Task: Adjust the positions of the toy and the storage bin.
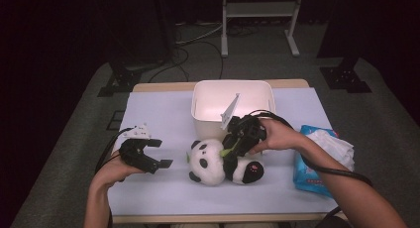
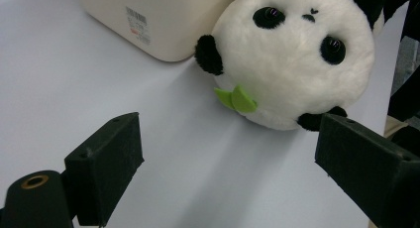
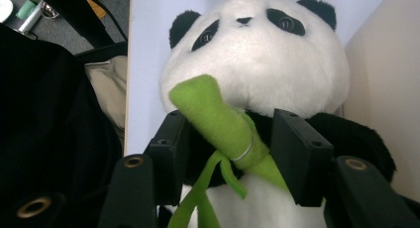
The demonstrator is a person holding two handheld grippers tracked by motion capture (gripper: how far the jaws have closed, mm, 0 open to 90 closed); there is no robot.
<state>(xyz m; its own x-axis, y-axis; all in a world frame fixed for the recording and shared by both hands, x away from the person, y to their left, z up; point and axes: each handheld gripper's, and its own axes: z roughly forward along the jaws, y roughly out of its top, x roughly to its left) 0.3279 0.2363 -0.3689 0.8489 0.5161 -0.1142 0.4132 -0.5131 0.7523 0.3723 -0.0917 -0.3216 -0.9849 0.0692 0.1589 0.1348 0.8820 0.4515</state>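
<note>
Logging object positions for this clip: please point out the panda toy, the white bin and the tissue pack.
panda toy (image 1: 205, 161), high view, on its white face.
white bin (image 1: 198, 120), high view, on its front wall.
tissue pack (image 1: 309, 181), high view, on its blue wrapper.

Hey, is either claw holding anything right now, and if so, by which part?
Nothing is firmly held. The right claw straddles the plush panda at its chest, around the green bamboo stalk, but its pads don't visibly press. The left claw is open, with nothing in it.
</note>
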